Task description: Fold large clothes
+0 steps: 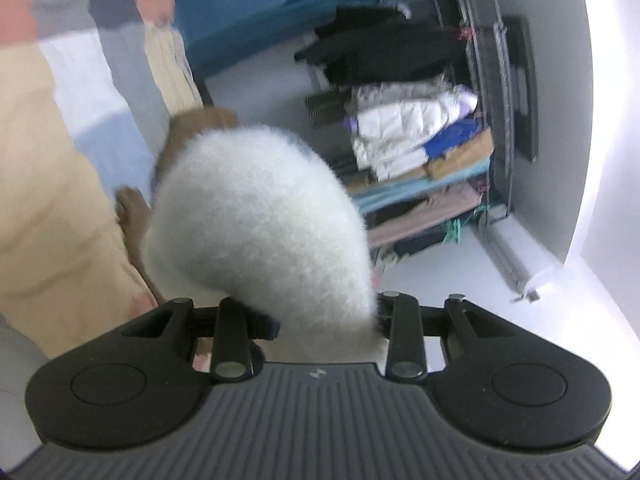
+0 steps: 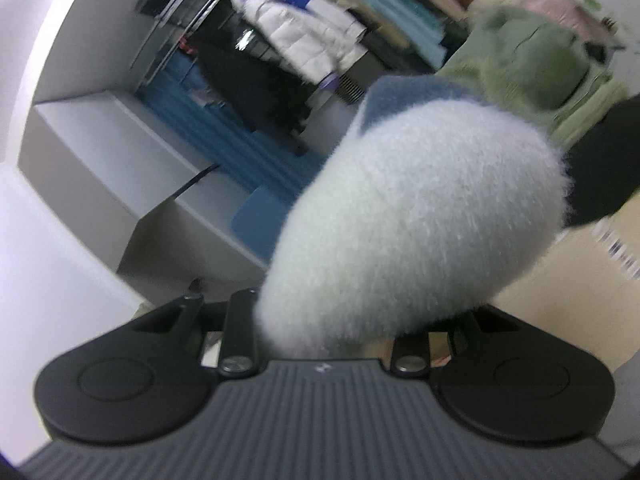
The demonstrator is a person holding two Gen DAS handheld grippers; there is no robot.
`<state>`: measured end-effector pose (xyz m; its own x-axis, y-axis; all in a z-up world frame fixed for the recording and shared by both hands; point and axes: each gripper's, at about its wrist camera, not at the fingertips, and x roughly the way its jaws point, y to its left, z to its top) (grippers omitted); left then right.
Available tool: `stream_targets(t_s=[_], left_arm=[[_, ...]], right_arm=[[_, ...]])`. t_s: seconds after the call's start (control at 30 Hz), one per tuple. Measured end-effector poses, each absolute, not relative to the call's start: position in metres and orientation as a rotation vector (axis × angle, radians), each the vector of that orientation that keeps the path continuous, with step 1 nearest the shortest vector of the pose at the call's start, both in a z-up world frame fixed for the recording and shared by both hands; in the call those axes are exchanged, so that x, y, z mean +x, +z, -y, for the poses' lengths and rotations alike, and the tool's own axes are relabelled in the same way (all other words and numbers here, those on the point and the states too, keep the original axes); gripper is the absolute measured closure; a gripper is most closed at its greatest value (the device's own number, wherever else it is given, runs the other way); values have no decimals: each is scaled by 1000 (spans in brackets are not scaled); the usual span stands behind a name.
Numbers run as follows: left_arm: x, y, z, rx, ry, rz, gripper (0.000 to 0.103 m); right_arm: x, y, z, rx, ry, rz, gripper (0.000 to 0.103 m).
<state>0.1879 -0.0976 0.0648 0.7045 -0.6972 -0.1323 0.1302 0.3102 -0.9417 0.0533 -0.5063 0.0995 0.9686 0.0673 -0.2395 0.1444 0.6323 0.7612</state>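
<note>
A white fluffy fleece garment (image 1: 256, 216) bulges up out of my left gripper (image 1: 320, 320) and hides its fingers; a brown patch (image 1: 200, 120) shows at its far end. In the right wrist view the same kind of white fleece (image 2: 420, 220) fills my right gripper (image 2: 328, 332), with a blue-grey panel (image 2: 400, 92) at its top. Both grippers are shut on the fleece, which hangs lifted between them. The fingertips of both are covered by the pile.
A person in beige clothes (image 1: 48, 200) stands close at the left, a hand (image 1: 154, 0) raised. A wire rack (image 1: 492, 120) holds stacked clothes, among them a white puffer jacket (image 2: 304, 36). A green fleece (image 2: 532, 68) and a black item (image 2: 608, 160) lie right of the held garment.
</note>
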Motion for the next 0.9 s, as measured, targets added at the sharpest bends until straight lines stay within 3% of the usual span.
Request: stream_targets(t_s=[0.2,0.4,0.7,0.9], left_arm=[[220,49,179,-1068,-614,-651,64],[257,-9,223,-1029,-644,-721,64],[267,-116,234,-997,-646,-802,64],[256,-155,230,-1031,-670,-795,64]], right_arm=[[54,59,561,933,-121,-250,65],[58,7,600,962,-153,-268,65],[46,-86,615,1041,-135,-309,65],[20,-149,610,1148,-126,-309,65]])
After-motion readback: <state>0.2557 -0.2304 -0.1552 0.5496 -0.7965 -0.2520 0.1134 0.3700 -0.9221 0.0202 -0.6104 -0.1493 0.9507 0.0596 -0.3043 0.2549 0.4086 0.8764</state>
